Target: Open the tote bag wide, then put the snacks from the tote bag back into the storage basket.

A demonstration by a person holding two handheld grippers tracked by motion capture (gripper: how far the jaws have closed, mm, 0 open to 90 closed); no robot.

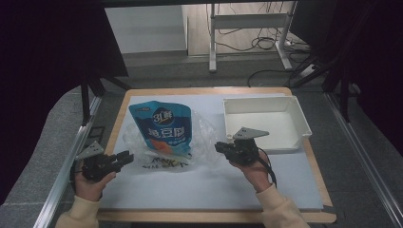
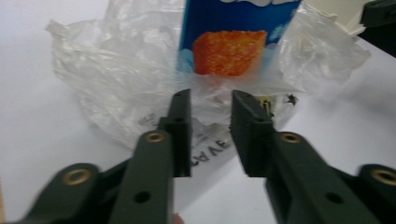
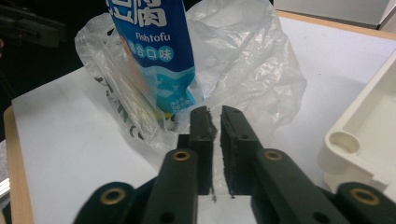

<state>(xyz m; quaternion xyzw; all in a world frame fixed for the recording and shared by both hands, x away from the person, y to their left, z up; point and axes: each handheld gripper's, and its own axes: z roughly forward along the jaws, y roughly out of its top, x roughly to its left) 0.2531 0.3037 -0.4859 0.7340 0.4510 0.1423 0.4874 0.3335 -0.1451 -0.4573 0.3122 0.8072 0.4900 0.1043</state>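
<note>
plastic bag [image 1: 199, 137] between level, seemingly open hand-held grippers

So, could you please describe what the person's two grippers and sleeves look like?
Both the left gripper and the right gripper are black, each topped by a grey three-cornered plate. Their fingers are flat black blocks on arms with brass-coloured rivets. A black cable trails from the right one. The sleeves are cream-coloured.

Right gripper [image 3: 214, 112] slightly parted, empty; fish tofu pouch [image 3: 156, 51] in plastic bag [image 3: 243, 70] ahead
</note>
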